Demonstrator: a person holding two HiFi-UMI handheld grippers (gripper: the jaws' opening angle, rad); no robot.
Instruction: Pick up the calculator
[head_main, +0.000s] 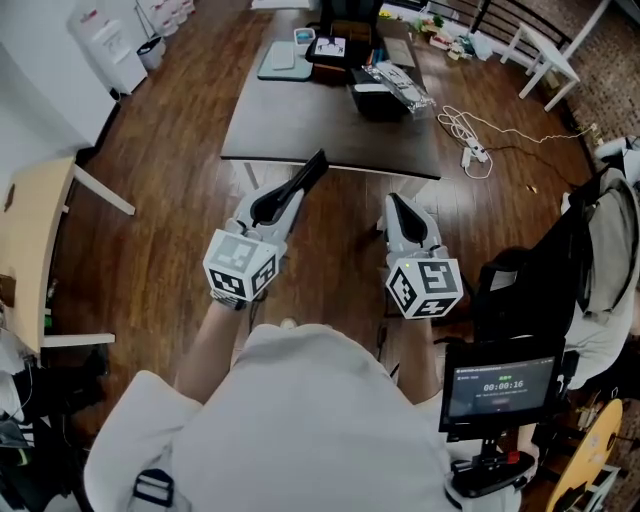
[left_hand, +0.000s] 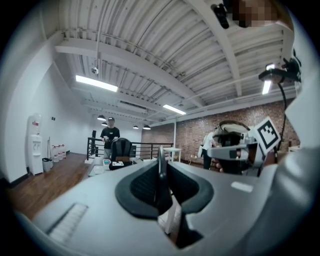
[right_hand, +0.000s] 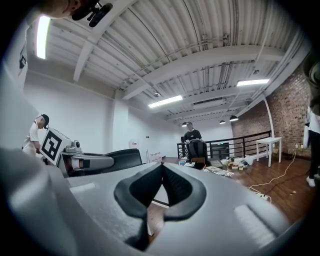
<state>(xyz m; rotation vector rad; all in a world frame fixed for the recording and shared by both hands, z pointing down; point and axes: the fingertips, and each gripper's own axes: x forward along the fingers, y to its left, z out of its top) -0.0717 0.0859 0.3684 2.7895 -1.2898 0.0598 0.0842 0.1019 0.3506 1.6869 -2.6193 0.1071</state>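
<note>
Left gripper (head_main: 318, 162) and right gripper (head_main: 394, 203) both pressed together, nothing between the jaws; both held over wood floor (head_main: 170, 230), short of dark table (head_main: 300, 130); at its far end a pale tray (head_main: 280, 62), small cup (head_main: 304, 37) and dark box (head_main: 372, 100), contents too small to tell; calculator (head_main: 329, 46), apparently the pale-faced slab beside the tray, well apart from both grippers.

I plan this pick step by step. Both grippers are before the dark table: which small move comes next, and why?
Probably step closer to the table. The left gripper and right gripper are shut, empty, short of its near edge; everything on it lies at its far end.
</note>
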